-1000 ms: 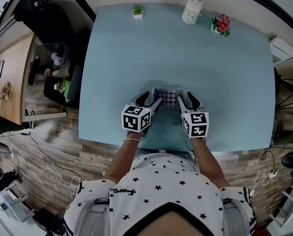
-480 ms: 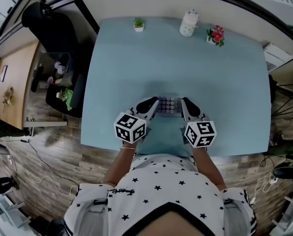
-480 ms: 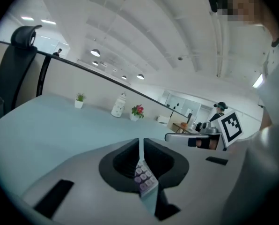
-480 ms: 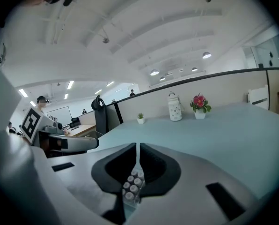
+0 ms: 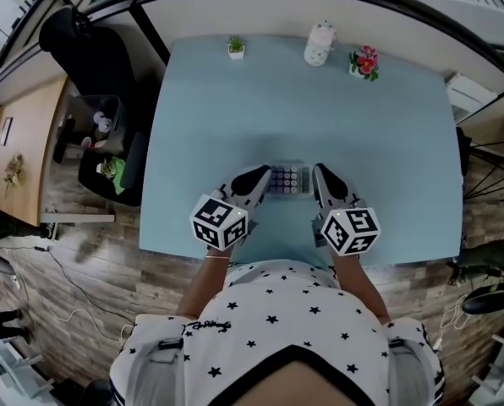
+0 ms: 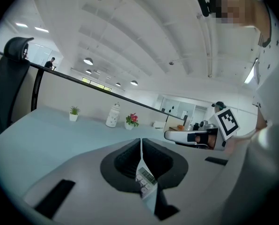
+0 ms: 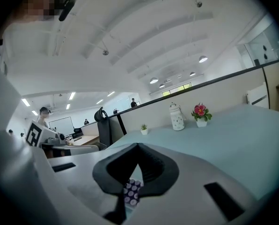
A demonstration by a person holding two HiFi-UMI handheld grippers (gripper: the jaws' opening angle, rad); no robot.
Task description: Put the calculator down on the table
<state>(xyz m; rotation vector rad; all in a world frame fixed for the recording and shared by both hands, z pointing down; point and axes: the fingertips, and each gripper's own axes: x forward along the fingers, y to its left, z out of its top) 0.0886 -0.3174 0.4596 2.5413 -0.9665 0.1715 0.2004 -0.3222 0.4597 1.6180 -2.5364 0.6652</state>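
Observation:
The calculator (image 5: 288, 178), grey with purple keys, lies flat on the pale blue table (image 5: 387, 134) near its front edge. My left gripper (image 5: 265, 174) hangs just left of it and my right gripper (image 5: 318, 172) just right, both raised above the tabletop. Each has just been closing, with nothing between the jaws. In the left gripper view the left gripper (image 6: 140, 142) is shut, tip against tip, and the calculator (image 6: 146, 178) shows below through the gap behind the tips. In the right gripper view the right gripper (image 7: 137, 146) is likewise shut over the purple keys (image 7: 131, 192).
Along the table's far edge stand a small potted plant (image 5: 235, 46), a white jar (image 5: 318, 43) and a pot of red flowers (image 5: 364, 62). A black chair (image 5: 83, 49) and a side desk (image 5: 15, 134) sit left of the table. Cables trail on the floor.
Both grippers have lifted off the table and shut their jaws. The calculator has stayed lying on the table between them.

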